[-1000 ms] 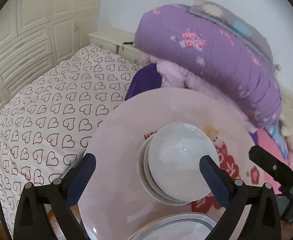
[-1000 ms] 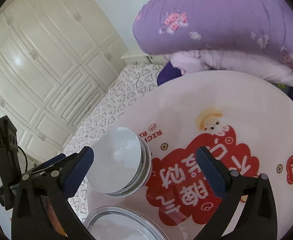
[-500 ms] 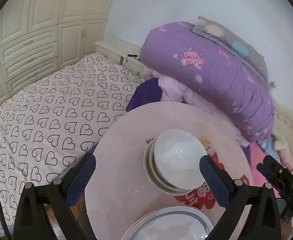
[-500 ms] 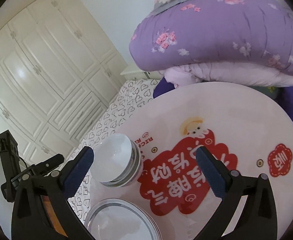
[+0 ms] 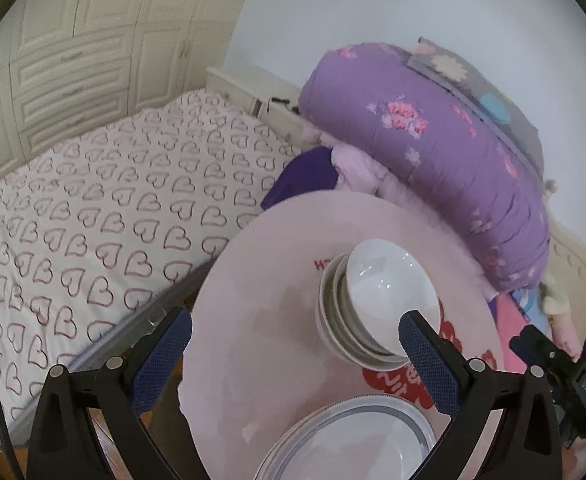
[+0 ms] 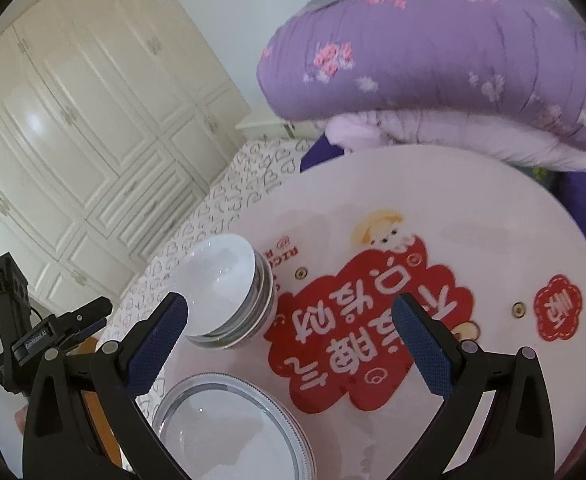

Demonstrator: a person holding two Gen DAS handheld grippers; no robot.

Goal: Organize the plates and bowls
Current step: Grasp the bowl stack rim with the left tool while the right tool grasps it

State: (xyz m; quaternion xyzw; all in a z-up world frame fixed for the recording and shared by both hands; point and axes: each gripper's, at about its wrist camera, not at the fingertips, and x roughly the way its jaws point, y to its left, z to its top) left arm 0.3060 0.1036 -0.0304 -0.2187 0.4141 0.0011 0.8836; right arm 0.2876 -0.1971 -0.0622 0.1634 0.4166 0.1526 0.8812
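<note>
Fingers (image 6: 157, 340) apart over table's (image 6: 473, 200) red, seemingly Chinese lettering (image 6: 373, 320).

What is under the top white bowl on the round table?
More white bowls are nested under the top bowl, making a stack on the pink table. Only their rims show, so the exact count and their insides stay hidden.

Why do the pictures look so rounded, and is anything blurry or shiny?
Both views are fisheye, so straight lines bulge and the corners go black. Left wrist view: the purple quilt looks smeared, and small highlights glint in the top bowl. Right wrist view: the wardrobe doors curve and carry a soft glare patch; the red print on the table is slightly blurred.
</note>
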